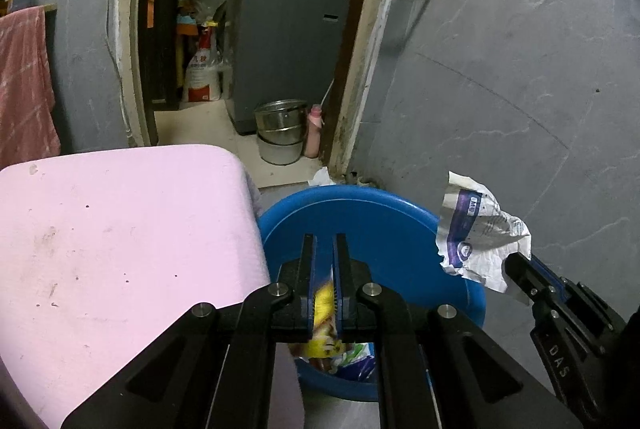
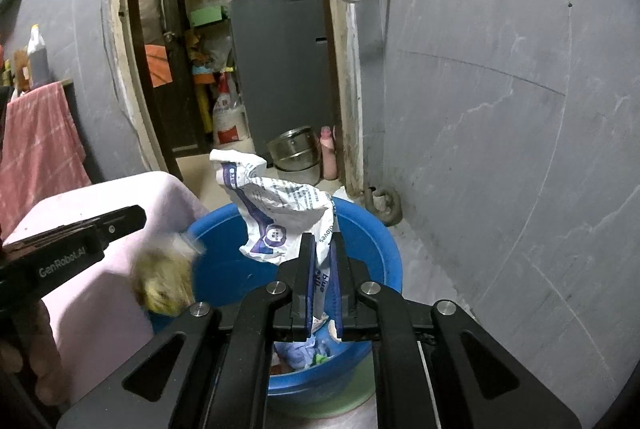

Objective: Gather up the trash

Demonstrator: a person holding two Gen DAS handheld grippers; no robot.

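Observation:
A blue plastic tub [image 1: 384,229] [image 2: 372,249] sits on the floor beside a pink table; several crumpled wrappers lie in its bottom. My left gripper [image 1: 324,241] hangs over the tub with its jaws nearly closed. A yellow wrapper [image 1: 325,303] [image 2: 162,281], blurred, is below and between its fingers; I cannot tell whether they grip it. My right gripper [image 2: 323,239] [image 1: 516,263] is shut on a crumpled white and purple wrapper [image 2: 276,213] [image 1: 480,233], holding it above the tub's right rim.
The pink table [image 1: 120,249] [image 2: 100,229] stands left of the tub. A grey wall [image 1: 500,89] rises on the right. Behind is a doorway with stacked steel pots [image 1: 280,131], a pink bottle [image 1: 314,129] and a grey appliance [image 1: 288,37]. A red towel [image 1: 24,81] hangs at left.

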